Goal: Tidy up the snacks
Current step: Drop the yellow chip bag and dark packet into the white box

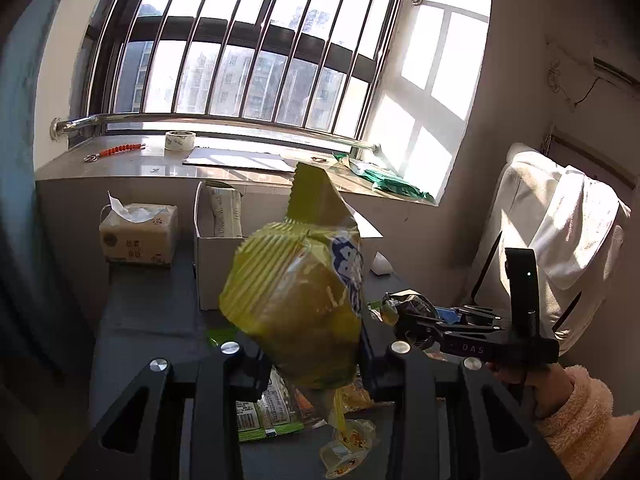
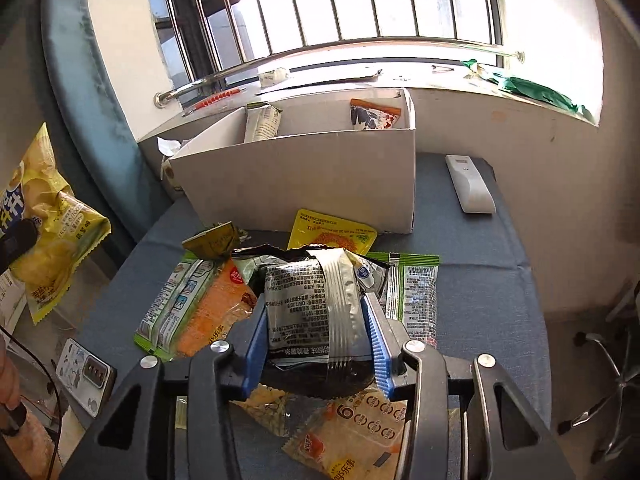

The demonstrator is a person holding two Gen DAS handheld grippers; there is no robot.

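**Q:** Grips first: what is each tool holding, and why that way?

**A:** I have the left tool (image 1: 308, 356) clamped on the yellow chip bag (image 1: 296, 300), pinched low on its body so that it hangs clear above the counter (image 2: 480, 280), ready to be carried over the box wall. The right tool (image 2: 316, 344) is closed on the silver-and-black packet (image 2: 316, 308), its blue pads (image 2: 378, 328) pressing both flanks, printed back facing me. Whether that packet is already off the pile I cannot tell.

**Q:** Where do the snacks stand?

**A:** A white cardboard box (image 2: 304, 180) sits toward the counter's far edge, under the windowsill (image 1: 120, 164). Two packets already lean inside it: a pale one (image 2: 262, 122) at its left end and an orange-topped one (image 2: 374, 114) at its right. The loose pile (image 2: 200, 308) lies between the box and the near edge, the yellow sachet (image 2: 332, 234) just beside the box's front wall. I judge the sorting to be early, most packets still outside.

**Q:** What escapes view?

**A:** The box floor is hidden by its front wall, so its full contents are unknown. The chip bag blocks much of the left view, including part of the box. Packets under the right tool are cut off by its frame. A tissue pack (image 1: 138, 236) stands at the far left corner, a white remote (image 2: 470, 184) near the right edge; the phone (image 2: 86, 376) at the left edge is partly cropped.
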